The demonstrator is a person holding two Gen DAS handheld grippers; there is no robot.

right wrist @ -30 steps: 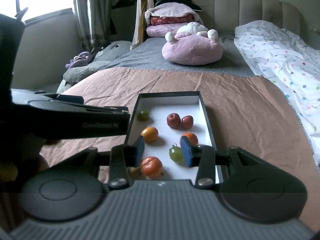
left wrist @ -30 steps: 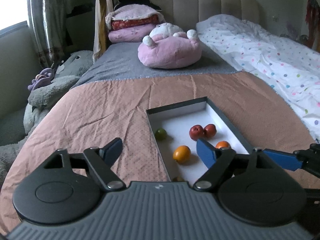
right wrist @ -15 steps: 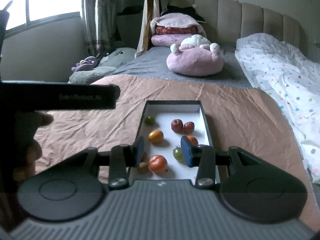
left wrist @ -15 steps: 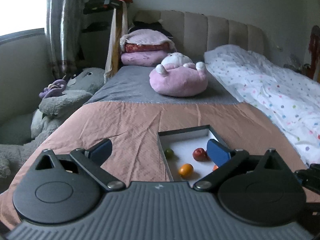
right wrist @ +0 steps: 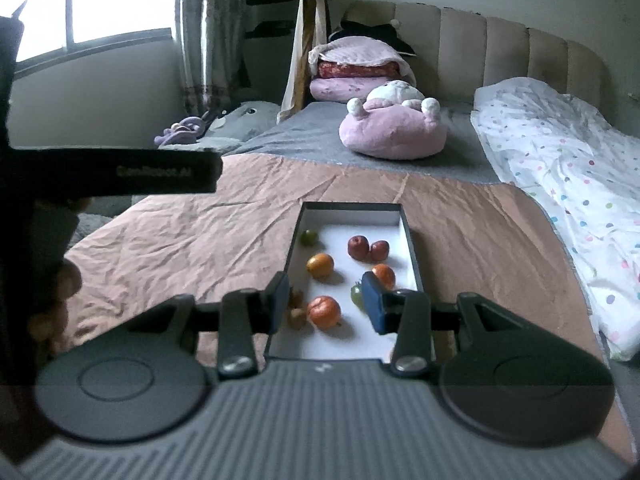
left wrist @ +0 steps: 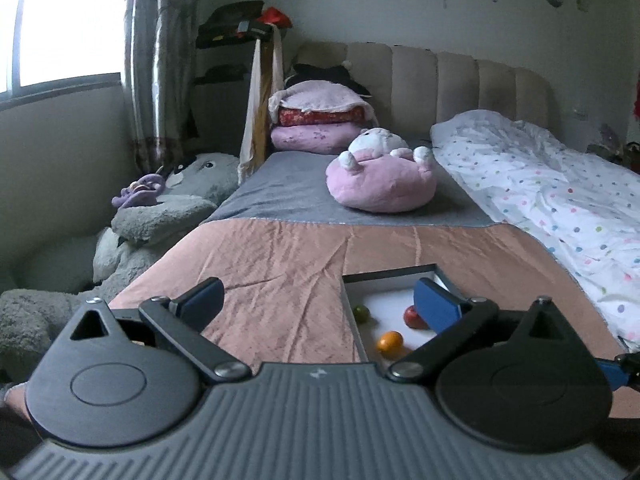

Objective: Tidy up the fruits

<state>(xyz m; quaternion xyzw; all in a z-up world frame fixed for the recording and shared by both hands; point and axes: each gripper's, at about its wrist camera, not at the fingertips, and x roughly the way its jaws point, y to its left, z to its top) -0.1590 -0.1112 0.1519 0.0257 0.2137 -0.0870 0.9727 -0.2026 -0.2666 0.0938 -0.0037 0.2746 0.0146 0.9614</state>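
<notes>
A: Where are the fruits?

B: All in the tray (right wrist: 412, 240), a long dark-rimmed box with a white floor, lying on the brown bedspread (right wrist: 200, 248) toward the foot of the bed. Its long axis runs from the foot toward the headboard (right wrist: 500, 48).

A: And what lies inside?

B: At the far end, by the left wall, a green fruit (right wrist: 309, 237). Two dark red fruits (right wrist: 358, 247) touch each other nearer the right wall. An orange (right wrist: 320, 265) sits mid-tray on the left, another orange fruit (right wrist: 384, 274) on the right. Near the front lie an orange-red fruit (right wrist: 324, 311), two small brown ones (right wrist: 297, 317) against the left wall, and a green one (right wrist: 357, 295) partly hidden behind a fingertip.

A: How do they sit against the right claw (right wrist: 326, 303)?

B: It hangs above the tray's near end, jaws only narrowly apart and holding nothing. The orange-red fruit shows in the gap between them, lower down and not touched.

A: The left claw (left wrist: 316, 300)?

B: Spread wide and empty, over the bedspread at the tray's left rim. In its view the tray's far end lies to the right of centre, with the right fingertip (left wrist: 436, 306) over it.

A: Anything beyond?

B: A pink plush cushion (right wrist: 394, 132) on the grey blanket (right wrist: 304, 132), and a dotted white quilt (right wrist: 568, 168) along the bed's right edge.
</notes>
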